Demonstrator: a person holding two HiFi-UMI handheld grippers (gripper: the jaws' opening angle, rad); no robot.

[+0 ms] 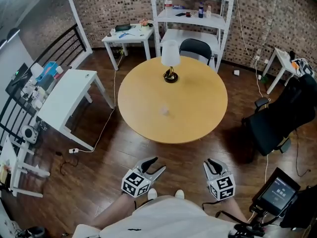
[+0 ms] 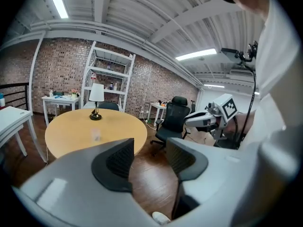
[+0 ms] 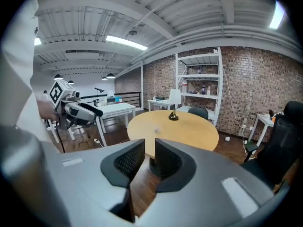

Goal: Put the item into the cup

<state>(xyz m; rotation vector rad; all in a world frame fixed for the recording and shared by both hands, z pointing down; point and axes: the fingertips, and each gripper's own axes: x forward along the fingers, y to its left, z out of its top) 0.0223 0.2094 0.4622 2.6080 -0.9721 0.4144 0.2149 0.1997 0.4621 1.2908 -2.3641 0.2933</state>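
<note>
A small clear cup point(image 1: 165, 111) stands near the middle of the round wooden table point(image 1: 198, 118); it also shows as a faint cup point(image 2: 96, 135) in the left gripper view and a tiny cup point(image 3: 156, 130) in the right gripper view. Both grippers hang over the floor near the person's body, short of the table. My left gripper point(image 1: 157, 164) is open, its jaws well apart and empty point(image 2: 150, 150). My right gripper point(image 1: 212, 161) has only a narrow gap between its jaws, with nothing in it point(image 3: 149, 150). I see no loose item to pick.
A table lamp point(image 1: 170, 58) stands at the table's far edge. A black chair point(image 1: 195, 48) and white shelves point(image 1: 193, 14) lie behind it, a white desk point(image 1: 64, 100) to the left, and an office chair point(image 1: 280, 118) to the right. Cables trail across the wooden floor.
</note>
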